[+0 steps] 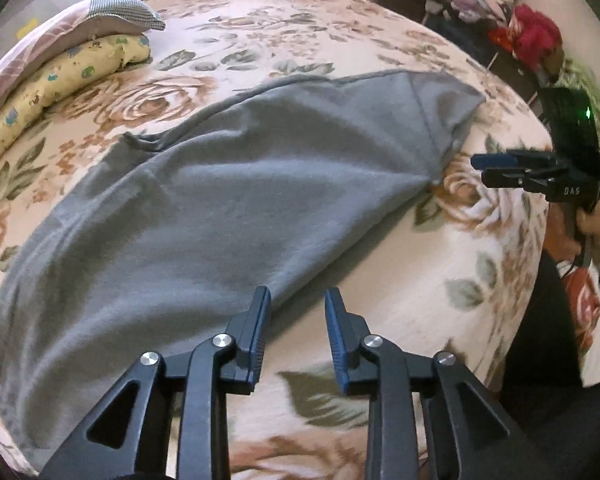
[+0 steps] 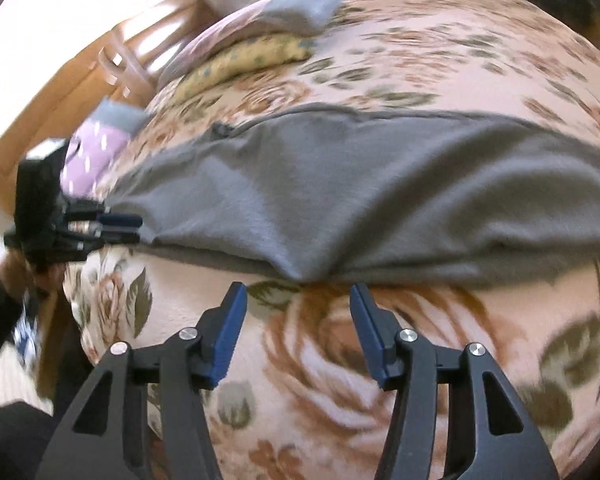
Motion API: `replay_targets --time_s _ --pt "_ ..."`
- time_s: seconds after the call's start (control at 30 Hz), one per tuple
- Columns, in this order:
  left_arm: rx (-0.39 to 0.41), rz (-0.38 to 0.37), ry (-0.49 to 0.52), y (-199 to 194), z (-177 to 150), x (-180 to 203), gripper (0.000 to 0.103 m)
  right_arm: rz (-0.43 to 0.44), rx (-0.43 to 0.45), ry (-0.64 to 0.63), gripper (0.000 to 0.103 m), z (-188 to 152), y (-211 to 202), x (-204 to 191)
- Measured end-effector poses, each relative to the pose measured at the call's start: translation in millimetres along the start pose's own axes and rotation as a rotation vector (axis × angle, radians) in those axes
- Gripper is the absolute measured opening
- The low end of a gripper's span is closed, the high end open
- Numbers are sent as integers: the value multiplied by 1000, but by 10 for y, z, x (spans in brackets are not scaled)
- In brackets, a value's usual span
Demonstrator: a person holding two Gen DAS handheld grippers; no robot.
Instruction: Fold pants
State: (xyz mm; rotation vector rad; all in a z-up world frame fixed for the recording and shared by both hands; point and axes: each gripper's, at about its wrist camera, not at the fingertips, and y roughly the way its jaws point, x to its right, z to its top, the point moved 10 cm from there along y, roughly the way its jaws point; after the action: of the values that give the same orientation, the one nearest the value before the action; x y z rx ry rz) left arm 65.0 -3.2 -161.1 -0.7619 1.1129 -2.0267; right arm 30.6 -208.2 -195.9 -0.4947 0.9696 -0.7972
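Grey pants [image 1: 204, 216] lie spread across a floral bedspread [image 1: 440, 280], folded lengthwise with the legs stacked. They also fill the middle of the right wrist view [image 2: 340, 200]. My left gripper [image 1: 298, 300] is open and empty, its left finger just at the pants' near edge. My right gripper [image 2: 298, 296] is open and empty, just short of a pointed corner of the pants' near edge. In the left wrist view the right gripper [image 1: 484, 170] hovers near the pants' right corner. In the right wrist view the left gripper [image 2: 134, 228] sits at the pants' left end.
Stacked pillows [image 1: 60, 52] lie at the bed's far left. A shelf with clothes and a red item [image 1: 536, 36] stands beyond the bed's right edge. A wooden chair [image 2: 128, 60] and wood floor are to the left in the right wrist view.
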Motion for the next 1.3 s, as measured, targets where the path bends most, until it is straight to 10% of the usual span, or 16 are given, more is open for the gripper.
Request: replay_targets --time_s 0.7,1.3 --pt "16 -144 76 517 1119 1175 40 -167 269 519 55 -43 -835 1671" --pt "-127 -164 254 1788 2773 2028 52 27 498 874 55 331 -904 2715"
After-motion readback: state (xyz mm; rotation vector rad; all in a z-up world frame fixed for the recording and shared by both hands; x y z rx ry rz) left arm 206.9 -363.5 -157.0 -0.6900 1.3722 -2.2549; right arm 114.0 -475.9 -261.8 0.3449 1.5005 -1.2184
